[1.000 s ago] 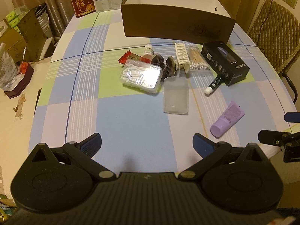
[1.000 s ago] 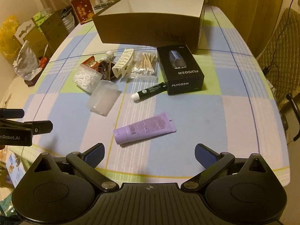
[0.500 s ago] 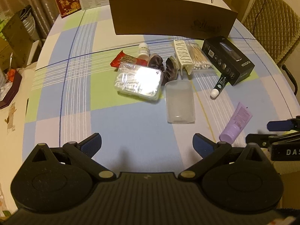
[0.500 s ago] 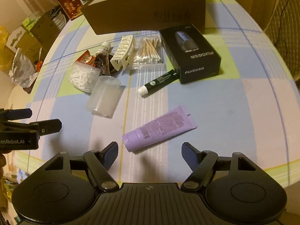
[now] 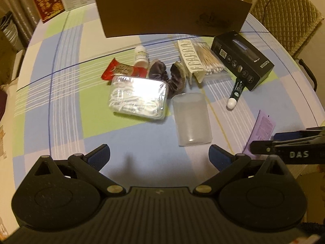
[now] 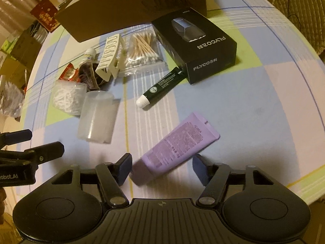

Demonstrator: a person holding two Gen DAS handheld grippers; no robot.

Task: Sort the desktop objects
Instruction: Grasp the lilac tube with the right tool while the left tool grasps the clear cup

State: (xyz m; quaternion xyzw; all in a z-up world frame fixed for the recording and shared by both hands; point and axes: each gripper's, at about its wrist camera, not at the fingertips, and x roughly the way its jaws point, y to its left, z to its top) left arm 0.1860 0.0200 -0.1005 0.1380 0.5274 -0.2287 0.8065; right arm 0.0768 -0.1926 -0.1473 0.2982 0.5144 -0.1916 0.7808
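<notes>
A purple tube [image 6: 178, 142] lies on the checked tablecloth, its cap end between the fingers of my open right gripper [image 6: 162, 167]; the pads stand apart from it. My left gripper [image 5: 159, 155] is open and empty, just short of a clear plastic cup [image 5: 192, 120] lying on its side. Behind it lie a clear box of floss picks [image 5: 139, 97], a red snack packet [image 5: 121, 71], a small white bottle [image 5: 141, 56], a scrunchie [image 5: 168, 75], a cream hair claw [image 5: 190, 61], a bag of cotton swabs [image 5: 210, 62], a green tube [image 5: 235, 93] and a black Flyco box [image 5: 241, 60].
A large brown cardboard box [image 5: 170, 12] stands open at the back of the table. A red card [image 5: 47, 0] and small boxes stand at the far left corner. A padded chair [image 5: 284, 14] is beyond the right edge. The table's right edge [image 6: 312, 174] curves near my right gripper.
Both grippers have moved forward and lower toward the objects. The right gripper has narrowed and now straddles the purple tube's cap end. The left stays wide open.
</notes>
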